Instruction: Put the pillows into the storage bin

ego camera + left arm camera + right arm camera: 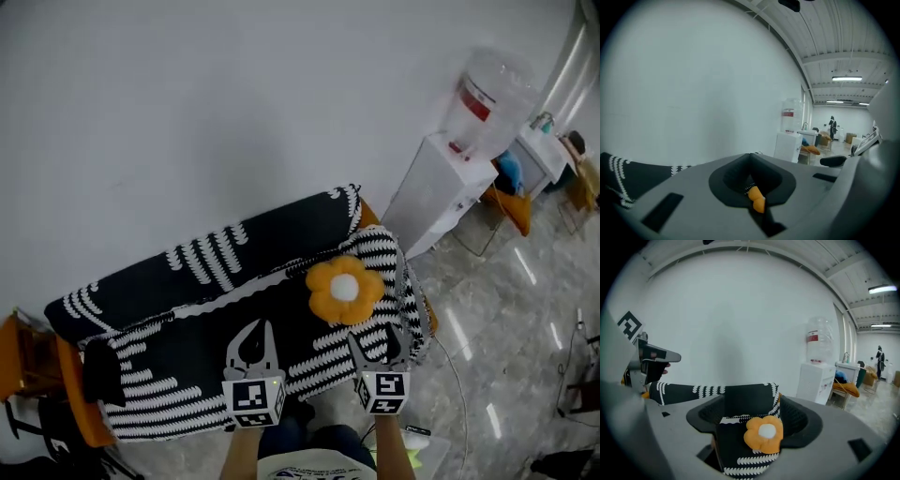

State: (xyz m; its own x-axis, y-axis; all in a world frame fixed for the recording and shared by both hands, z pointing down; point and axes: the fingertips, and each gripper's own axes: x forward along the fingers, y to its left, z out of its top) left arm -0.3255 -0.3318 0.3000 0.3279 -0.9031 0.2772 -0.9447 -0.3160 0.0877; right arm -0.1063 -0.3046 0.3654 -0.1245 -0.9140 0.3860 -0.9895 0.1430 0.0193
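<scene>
The head camera looked steeply down from above the person onto the sofa (187, 281), with the left gripper (252, 328) and the right gripper (375, 339) at its bottom edge. The left gripper view sat low and faced almost level along its jaws toward the wall (693, 93) and the dispenser (789, 136); its own body filled the lower half. The right gripper view faced much the same way, close over the sofa, with the flower pillow (762, 432) near. All three shared wall, sofa and dispenser.
</scene>
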